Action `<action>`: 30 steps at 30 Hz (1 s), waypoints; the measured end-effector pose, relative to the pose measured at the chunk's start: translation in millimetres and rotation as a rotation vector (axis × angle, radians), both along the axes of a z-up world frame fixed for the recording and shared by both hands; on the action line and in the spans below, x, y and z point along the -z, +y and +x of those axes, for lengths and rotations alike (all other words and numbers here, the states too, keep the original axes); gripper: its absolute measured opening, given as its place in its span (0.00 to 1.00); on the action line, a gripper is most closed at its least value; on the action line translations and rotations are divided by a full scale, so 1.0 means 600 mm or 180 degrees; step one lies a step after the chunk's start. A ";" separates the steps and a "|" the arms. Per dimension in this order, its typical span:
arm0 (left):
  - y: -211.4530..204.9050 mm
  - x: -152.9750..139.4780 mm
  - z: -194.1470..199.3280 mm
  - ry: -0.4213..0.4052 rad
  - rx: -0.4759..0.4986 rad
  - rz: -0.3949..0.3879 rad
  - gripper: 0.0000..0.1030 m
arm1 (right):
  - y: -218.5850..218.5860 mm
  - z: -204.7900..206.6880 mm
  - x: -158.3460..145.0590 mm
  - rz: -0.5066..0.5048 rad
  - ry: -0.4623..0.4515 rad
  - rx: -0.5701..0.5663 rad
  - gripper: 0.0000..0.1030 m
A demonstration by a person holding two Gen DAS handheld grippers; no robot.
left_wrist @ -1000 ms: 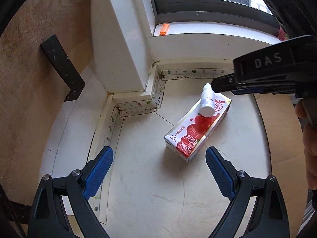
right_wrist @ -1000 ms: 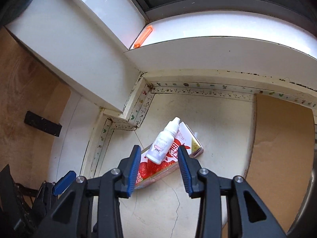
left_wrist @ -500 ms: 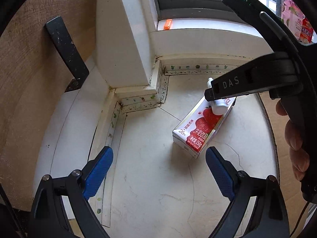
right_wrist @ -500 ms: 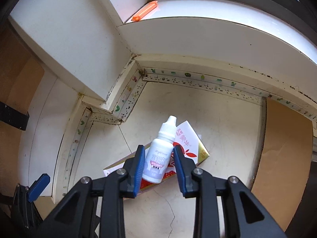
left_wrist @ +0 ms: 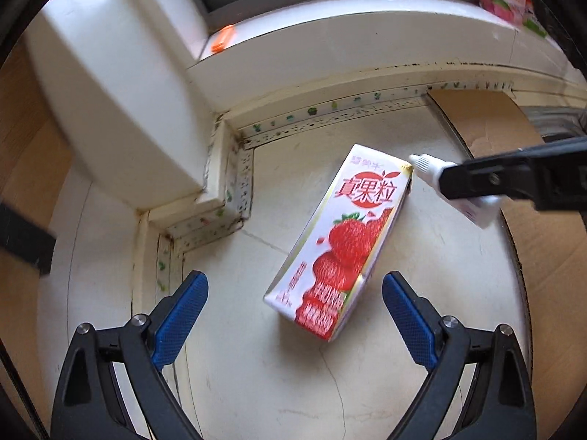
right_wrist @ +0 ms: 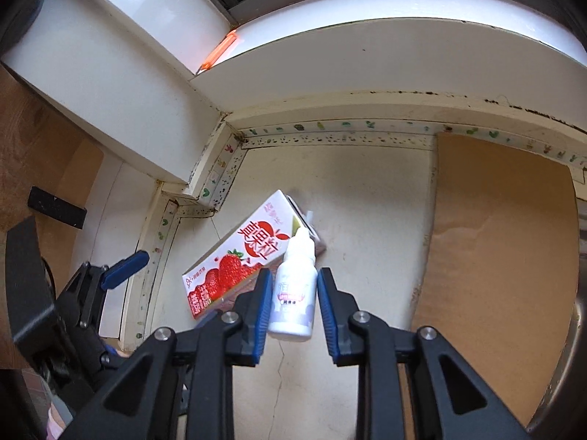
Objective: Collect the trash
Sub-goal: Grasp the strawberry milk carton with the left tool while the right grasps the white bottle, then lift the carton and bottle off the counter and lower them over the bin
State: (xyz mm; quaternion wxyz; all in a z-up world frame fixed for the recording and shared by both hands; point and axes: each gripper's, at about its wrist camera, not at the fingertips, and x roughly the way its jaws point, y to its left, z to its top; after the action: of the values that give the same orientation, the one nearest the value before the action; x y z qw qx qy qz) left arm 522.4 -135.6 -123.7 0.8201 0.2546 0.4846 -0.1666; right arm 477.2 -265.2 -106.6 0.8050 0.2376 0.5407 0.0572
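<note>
Closing around the small white dropper bottle (right_wrist: 295,291), the right hand-held gripper (right_wrist: 293,311) has the bottle's body between its blue pads, one pad at each flank; a thin gap seems to remain on the right side, so the pinch looks nearly made rather than firm. In the left wrist view the same bottle (left_wrist: 456,190) hangs tilted under that dark finger, beside and apparently clear of the far corner of the carton, which suggests it is already off the surface, though the pictures do not settle that. Nearer the other camera, the left hand-held gripper (left_wrist: 295,317) is spread wide and empty, its pads straddling the near end of the strawberry milk carton (left_wrist: 339,242) without touching it. That carton lies flat on the pale floor (left_wrist: 256,385), angled toward the tiled corner below the window. Further back, a sheet of brown cardboard (right_wrist: 502,242) lies on the floor to the right, and an orange object (right_wrist: 220,53) sits on the white windowsill (right_wrist: 367,33) beyond; whether either counts as trash cannot be told. No bin or bag is visible in either view. As a judgement, the collecting is at an early stage: one piece is being secured, the carton is lined up but untouched, and carrying both to some container remains.
</note>
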 end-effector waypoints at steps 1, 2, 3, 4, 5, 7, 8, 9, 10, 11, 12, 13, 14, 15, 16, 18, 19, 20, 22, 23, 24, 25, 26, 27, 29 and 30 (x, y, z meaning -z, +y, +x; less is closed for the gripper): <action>-0.008 0.004 0.005 0.0018 0.0028 0.0031 0.92 | -0.007 -0.004 0.005 0.0020 0.0039 -0.0007 0.24; -0.015 0.009 0.011 0.0036 0.0050 0.0069 0.92 | -0.014 -0.007 0.010 0.0053 0.0076 -0.0006 0.24; -0.021 0.015 0.017 0.0052 0.0067 0.0100 0.92 | -0.022 -0.011 0.015 0.0091 0.0096 0.0008 0.24; -0.027 0.021 0.023 0.0072 0.0081 0.0123 0.92 | -0.028 -0.013 0.020 0.0114 0.0106 0.0021 0.24; -0.030 0.025 0.028 0.0095 0.0084 0.0131 0.92 | -0.032 -0.015 0.024 0.0124 0.0111 0.0031 0.24; -0.035 0.040 0.041 0.0194 0.0093 0.0116 0.92 | -0.039 -0.020 0.031 0.0150 0.0127 0.0022 0.24; -0.038 0.048 0.045 0.0254 0.0094 0.0112 0.92 | -0.040 -0.021 0.035 0.0161 0.0141 0.0012 0.24; -0.040 0.056 0.050 0.0312 0.0095 0.0107 0.92 | -0.042 -0.022 0.040 0.0166 0.0151 -0.0002 0.24; -0.042 0.062 0.052 0.0358 0.0102 0.0090 0.92 | -0.042 -0.024 0.043 0.0158 0.0155 -0.0020 0.24; -0.043 0.067 0.054 0.0390 0.0103 0.0067 0.88 | -0.042 -0.024 0.046 0.0154 0.0161 -0.0033 0.24; -0.044 0.070 0.055 0.0415 0.0097 0.0032 0.82 | -0.042 -0.026 0.049 0.0160 0.0170 -0.0047 0.24; -0.043 0.071 0.056 0.0447 0.0081 -0.0025 0.71 | -0.043 -0.028 0.051 0.0178 0.0160 -0.0062 0.24; -0.042 0.070 0.056 0.0442 0.0053 -0.0068 0.68 | -0.042 -0.027 0.053 0.0201 0.0136 -0.0084 0.24; -0.041 0.067 0.055 0.0445 0.0025 -0.0141 0.66 | -0.043 -0.030 0.054 0.0206 0.0136 -0.0095 0.24; -0.039 0.064 0.053 0.0446 0.0004 -0.0199 0.62 | -0.043 -0.032 0.054 0.0224 0.0127 -0.0110 0.24; -0.036 0.059 0.048 0.0439 -0.0049 -0.0255 0.59 | -0.042 -0.038 0.052 0.0225 0.0110 -0.0131 0.24; -0.034 0.053 0.043 0.0411 -0.0077 -0.0286 0.58 | -0.041 -0.041 0.050 0.0221 0.0094 -0.0141 0.24; -0.032 0.047 0.039 0.0385 -0.0102 -0.0317 0.57 | -0.040 -0.043 0.048 0.0226 0.0085 -0.0154 0.24; -0.029 0.031 0.028 0.0355 -0.0180 -0.0371 0.56 | -0.035 -0.050 0.041 0.0245 0.0066 -0.0176 0.24; -0.025 0.022 0.022 0.0346 -0.0231 -0.0399 0.56 | -0.034 -0.052 0.039 0.0289 0.0055 -0.0229 0.24; -0.022 0.011 0.014 0.0322 -0.0276 -0.0428 0.56 | -0.031 -0.057 0.034 0.0314 0.0045 -0.0238 0.24; -0.019 0.000 0.007 0.0302 -0.0317 -0.0448 0.56 | -0.030 -0.061 0.029 0.0365 0.0030 -0.0285 0.24; -0.016 -0.009 -0.002 0.0292 -0.0350 -0.0466 0.56 | -0.029 -0.067 0.023 0.0381 0.0017 -0.0290 0.24; -0.013 -0.022 -0.014 0.0290 -0.0375 -0.0492 0.56 | -0.028 -0.074 0.015 0.0399 -0.0006 -0.0298 0.24; -0.009 -0.048 -0.041 0.0267 -0.0403 -0.0538 0.55 | -0.028 -0.089 -0.002 0.0428 -0.0044 -0.0316 0.24; -0.010 -0.063 -0.056 0.0253 -0.0405 -0.0562 0.55 | -0.026 -0.101 -0.014 0.0434 -0.0062 -0.0330 0.24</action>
State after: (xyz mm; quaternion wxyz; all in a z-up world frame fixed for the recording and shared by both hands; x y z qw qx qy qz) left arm 488.8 -141.3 -85.6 0.8283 0.1433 0.5154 -0.1663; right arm 416.9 -280.8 -97.9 0.7881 0.2630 0.5392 0.1378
